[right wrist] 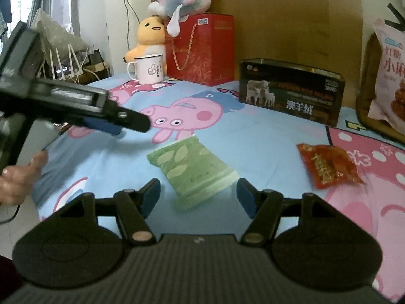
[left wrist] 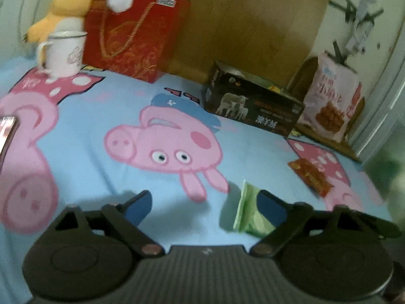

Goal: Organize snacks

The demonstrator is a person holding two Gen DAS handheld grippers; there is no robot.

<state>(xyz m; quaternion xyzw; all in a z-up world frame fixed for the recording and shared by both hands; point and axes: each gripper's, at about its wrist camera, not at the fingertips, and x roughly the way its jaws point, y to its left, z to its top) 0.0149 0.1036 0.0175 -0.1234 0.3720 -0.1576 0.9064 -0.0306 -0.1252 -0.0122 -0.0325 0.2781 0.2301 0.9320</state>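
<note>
The flat green leaf-printed foil snack packet lies on the blue cartoon-pig cloth directly ahead of the right gripper, long axis running diagonally between its parted jaws, untouched. The left gripper stands off to the side, jaws apart, empty; the right is nearer

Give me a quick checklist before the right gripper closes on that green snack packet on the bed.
1. Right gripper open: ok, both pads clear of the packet.
2. Green snack packet between the jaws: not ok, it lies just ahead of the fingertips.
3. Left gripper out of the way: ok, off to the left, holding nothing.
4. Red snack packet clear of the grasp: ok, apart to the right.
5. Dark tin box open on top: ok.
6. Room inside the box: cannot tell.
</note>
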